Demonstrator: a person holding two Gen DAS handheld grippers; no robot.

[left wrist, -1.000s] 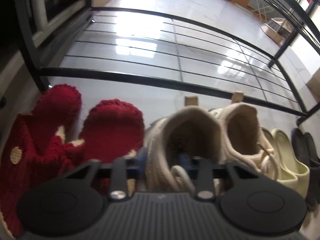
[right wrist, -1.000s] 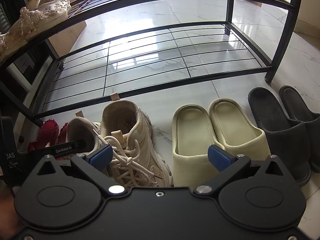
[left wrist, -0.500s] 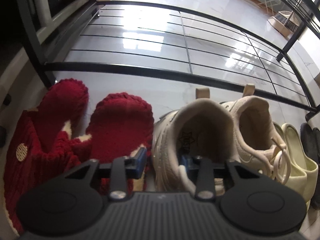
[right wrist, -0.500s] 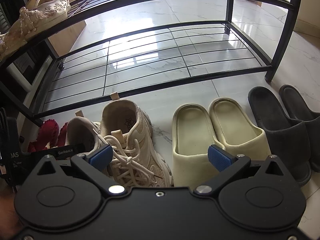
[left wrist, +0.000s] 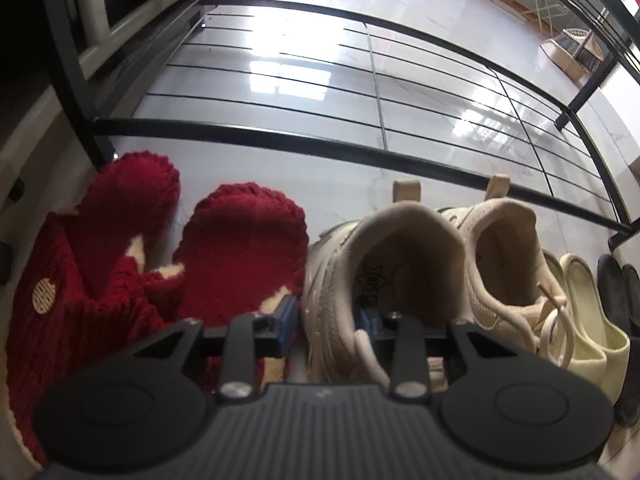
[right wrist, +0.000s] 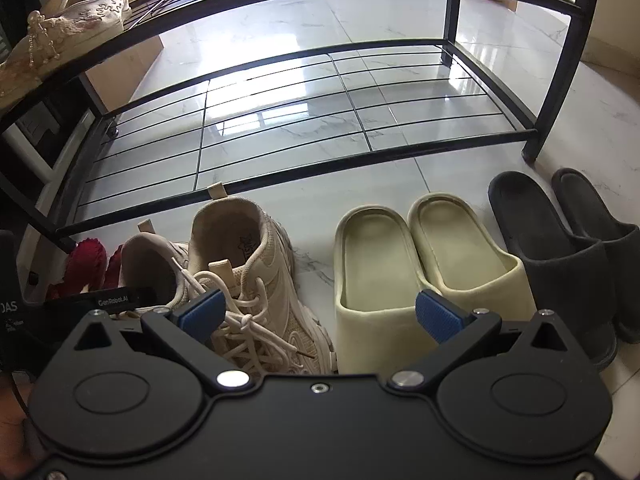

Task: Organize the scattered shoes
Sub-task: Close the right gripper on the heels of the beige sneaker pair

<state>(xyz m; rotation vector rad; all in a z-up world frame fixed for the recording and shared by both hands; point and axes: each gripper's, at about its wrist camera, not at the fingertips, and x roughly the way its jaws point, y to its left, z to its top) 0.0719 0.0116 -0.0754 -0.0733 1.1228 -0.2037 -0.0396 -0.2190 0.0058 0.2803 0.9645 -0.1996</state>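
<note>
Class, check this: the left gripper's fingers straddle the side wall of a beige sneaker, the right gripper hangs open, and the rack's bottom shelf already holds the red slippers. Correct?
One error: the red slippers are on the floor in front of the rack's bottom shelf, not on it, as the left wrist view shows. The left gripper does straddle the beige sneaker wall, and the right gripper is open.

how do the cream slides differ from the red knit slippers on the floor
The cream slides are smooth, moulded and pale; the red knit slippers are chunky, fuzzy yarn, one with a round pale emblem. The slides lie right of the beige sneakers; the slippers lie left, by the rack leg. Both pairs sit side by side, heels toward the rack.
</note>
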